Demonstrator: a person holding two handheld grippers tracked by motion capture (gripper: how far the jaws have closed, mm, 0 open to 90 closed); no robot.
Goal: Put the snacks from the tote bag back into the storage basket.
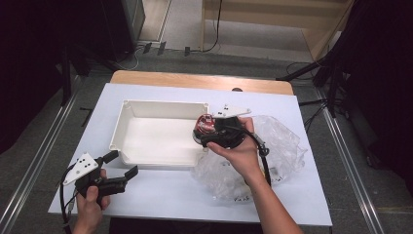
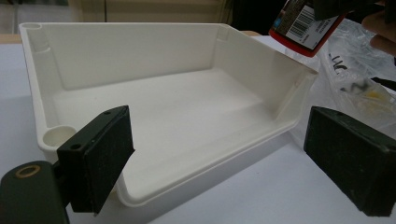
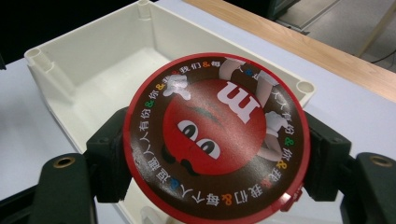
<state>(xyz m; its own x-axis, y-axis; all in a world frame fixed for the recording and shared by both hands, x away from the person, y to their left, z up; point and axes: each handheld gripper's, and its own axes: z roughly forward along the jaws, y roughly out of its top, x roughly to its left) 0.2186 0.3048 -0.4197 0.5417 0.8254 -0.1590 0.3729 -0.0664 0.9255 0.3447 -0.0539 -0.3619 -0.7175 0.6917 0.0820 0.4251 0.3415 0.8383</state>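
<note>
The right gripper (image 1: pixel 208 130) pinches a candy tub (image 3: pixel 215 138) by its round sides over the bin (image 1: pixel 127 127) rim; it could slip out and miss. The left gripper (image 1: pixel 122 165) has its jaws spread, empty.

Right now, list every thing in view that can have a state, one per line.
White bin: upright on the table, empty inside.
Red candy tub: lid closed, held over the bin's corner.
Right gripper: shut on the tub's sides.
Left gripper: open, holding nothing, near the bin's front.
Clear plastic bag: crumpled, lying right of the bin.
</note>
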